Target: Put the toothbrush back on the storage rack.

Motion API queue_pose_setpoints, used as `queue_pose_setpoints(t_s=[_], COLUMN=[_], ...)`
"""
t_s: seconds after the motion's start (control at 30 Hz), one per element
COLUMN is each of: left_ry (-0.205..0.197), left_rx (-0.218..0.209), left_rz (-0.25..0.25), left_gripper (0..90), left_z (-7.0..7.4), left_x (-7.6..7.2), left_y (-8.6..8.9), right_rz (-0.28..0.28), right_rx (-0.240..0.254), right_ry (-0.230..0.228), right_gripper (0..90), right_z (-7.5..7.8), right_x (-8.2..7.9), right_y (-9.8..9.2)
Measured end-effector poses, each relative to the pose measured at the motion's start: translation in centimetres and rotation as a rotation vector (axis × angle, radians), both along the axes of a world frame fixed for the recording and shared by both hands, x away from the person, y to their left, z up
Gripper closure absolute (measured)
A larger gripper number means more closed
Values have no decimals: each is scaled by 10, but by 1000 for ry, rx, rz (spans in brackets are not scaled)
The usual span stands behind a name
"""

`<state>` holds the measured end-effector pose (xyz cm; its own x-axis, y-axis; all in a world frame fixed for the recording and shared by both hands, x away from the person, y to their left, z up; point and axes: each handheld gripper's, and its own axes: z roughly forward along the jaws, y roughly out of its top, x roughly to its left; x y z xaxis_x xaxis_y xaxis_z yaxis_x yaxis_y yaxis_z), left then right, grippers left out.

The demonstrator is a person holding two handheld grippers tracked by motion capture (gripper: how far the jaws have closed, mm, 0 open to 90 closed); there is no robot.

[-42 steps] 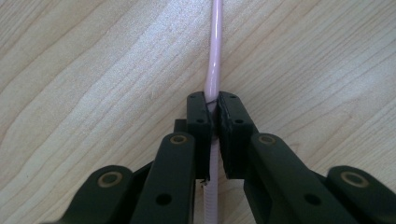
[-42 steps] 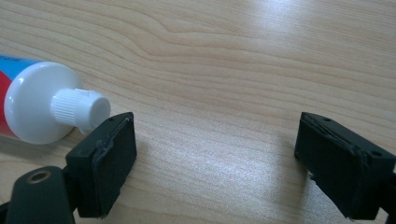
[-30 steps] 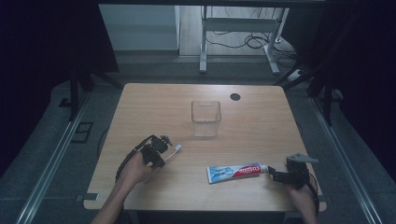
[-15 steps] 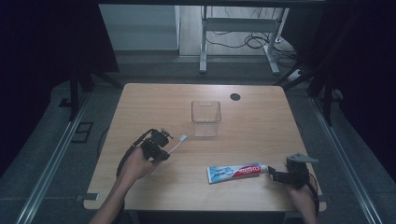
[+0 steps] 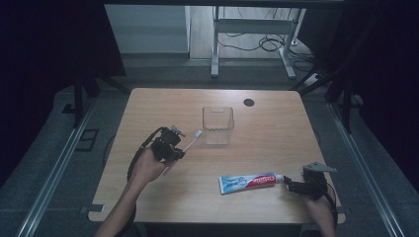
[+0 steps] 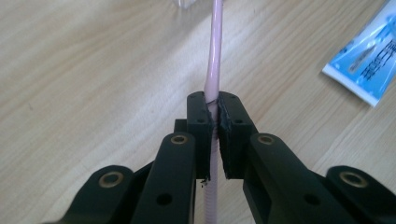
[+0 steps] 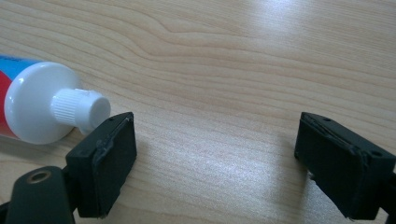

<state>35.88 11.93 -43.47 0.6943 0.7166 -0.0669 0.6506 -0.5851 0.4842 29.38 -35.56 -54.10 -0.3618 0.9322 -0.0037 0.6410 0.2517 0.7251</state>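
Two tongs are in use over a wooden surface (image 5: 148, 197). The left tongs (image 5: 177, 148) are clamped on the pink handle of a toothbrush (image 5: 190, 142); in the left gripper view the pads (image 6: 201, 123) press the handle (image 6: 212, 70) from both sides, with the shaft running on past the tips and a short length trailing back between the jaws. In the high view the toothbrush points from the left tongs toward a clear plastic container (image 5: 218, 125), its pale head (image 5: 198, 133) just beside the container's near left corner; whether head and container touch cannot be told. The toothbrush is held off the surface.

The right tongs (image 5: 291, 186) rest near the right front edge of the surface, jaws spread wide with nothing between them. In the right gripper view the white cap (image 7: 81, 109) of a toothpaste tube (image 5: 249, 181) lies just outside the left-hand pad (image 7: 109, 163), close to it. The tube lies flat, cap toward the right tongs, well apart from the toothbrush and container.
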Motion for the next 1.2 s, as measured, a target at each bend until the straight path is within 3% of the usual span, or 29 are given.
queue_pose_setpoints(t_s=[0.6, 1.2], left_ry=[-91, -163], left_rx=[-51, -56], left_rz=[-19, -34], left_gripper=[841, 841], left_z=[28, 48], left_x=[19, 47], left_y=[-18, -48], right_rz=[1, 8], right_rx=[-1, 1], right_ry=[-1, 0], right_gripper=[127, 127], right_z=[0, 0], right_x=[0, 0], right_y=[0, 0])
